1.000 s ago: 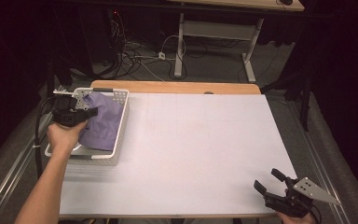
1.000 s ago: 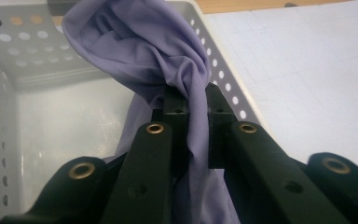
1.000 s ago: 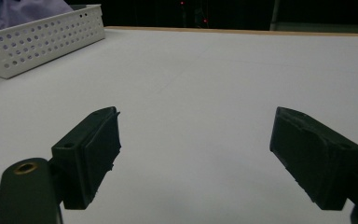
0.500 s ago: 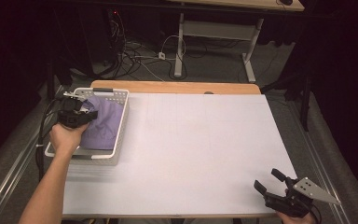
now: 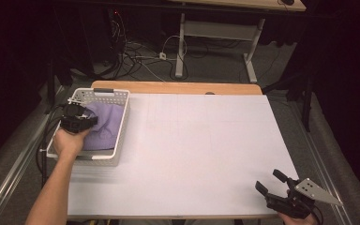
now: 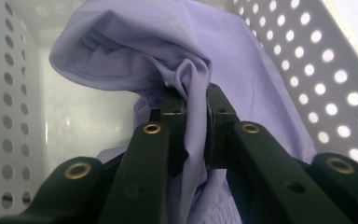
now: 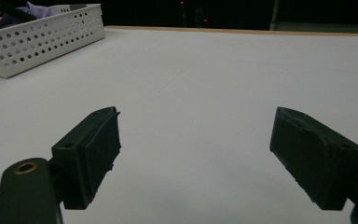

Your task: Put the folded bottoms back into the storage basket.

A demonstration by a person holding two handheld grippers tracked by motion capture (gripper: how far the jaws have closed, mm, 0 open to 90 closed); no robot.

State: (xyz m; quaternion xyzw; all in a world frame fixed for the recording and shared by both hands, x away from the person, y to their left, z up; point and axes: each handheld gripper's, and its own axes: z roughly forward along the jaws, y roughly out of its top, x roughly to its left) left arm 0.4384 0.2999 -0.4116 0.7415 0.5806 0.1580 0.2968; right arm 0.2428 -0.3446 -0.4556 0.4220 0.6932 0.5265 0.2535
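Pinching a fold of purple cloth (image 6: pixel 193 93) between left gripper (image 6: pixel 196 100) fingers, inside the white basket (image 5: pixel 117 140). Holding right gripper (image 7: pixel 193 158) fingers spread wide above bare worktop (image 5: pixel 206 150), well apart from basket.

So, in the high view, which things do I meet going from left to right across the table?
White basket holding the purple cloth, gripped by the left hand-held gripper → bare white table surface → right hand-held gripper, jaws open, at the near right corner.

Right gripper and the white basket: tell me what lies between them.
Nothing: bare white table runs from the right gripper to the white basket, clearest in the high view.
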